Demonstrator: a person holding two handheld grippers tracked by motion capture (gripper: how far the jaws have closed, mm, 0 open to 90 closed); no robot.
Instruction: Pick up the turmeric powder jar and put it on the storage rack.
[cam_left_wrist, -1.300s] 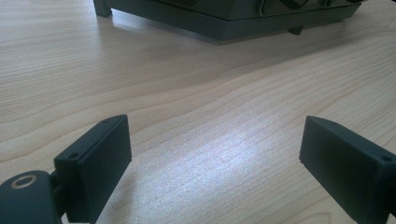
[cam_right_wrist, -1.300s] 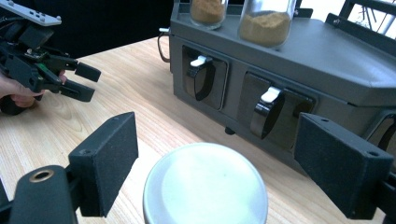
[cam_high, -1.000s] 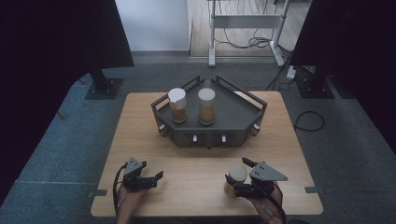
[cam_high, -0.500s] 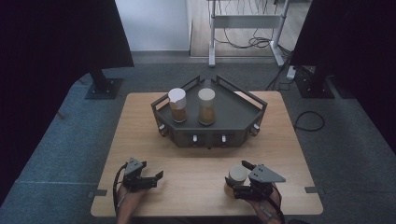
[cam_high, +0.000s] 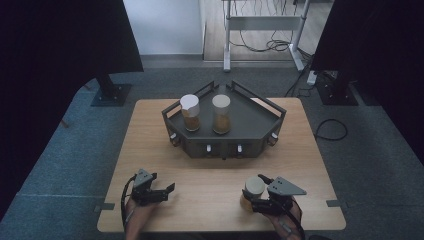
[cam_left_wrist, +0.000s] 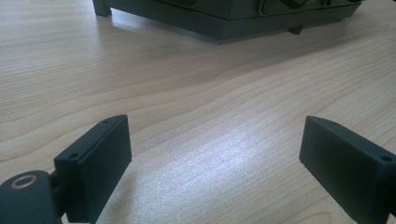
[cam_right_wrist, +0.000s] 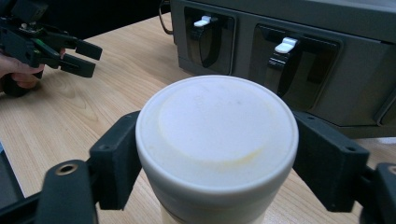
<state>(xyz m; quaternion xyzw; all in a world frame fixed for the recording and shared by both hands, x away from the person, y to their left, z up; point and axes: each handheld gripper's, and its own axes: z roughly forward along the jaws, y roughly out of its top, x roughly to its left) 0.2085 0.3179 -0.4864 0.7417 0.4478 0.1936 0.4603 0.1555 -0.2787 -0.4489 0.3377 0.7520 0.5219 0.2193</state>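
Currently, right gripper (cam_high: 256, 199): lower right of the high view; its jaws have just been closing and now clamp the white lid of a jar (cam_right_wrist: 217, 140).
Jar position: upright on the wooden table (cam_high: 210, 172), in front of the grey tray (cam_high: 250, 117).
Left gripper (cam_high: 167, 190): lower left, jaws spread wide over bare wood, grasping nothing.
Tray contents: two capped jars (cam_high: 190, 112) standing side by side.

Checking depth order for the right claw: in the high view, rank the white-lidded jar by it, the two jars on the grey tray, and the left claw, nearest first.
1. White-lidded jar: between the right claw's jaws.
2. Left claw: across the table's near edge, leftward.
3. Right jar on the tray: farther back.
4. Left jar on the tray: back, farthest left.
Items 2 and 3 are close.
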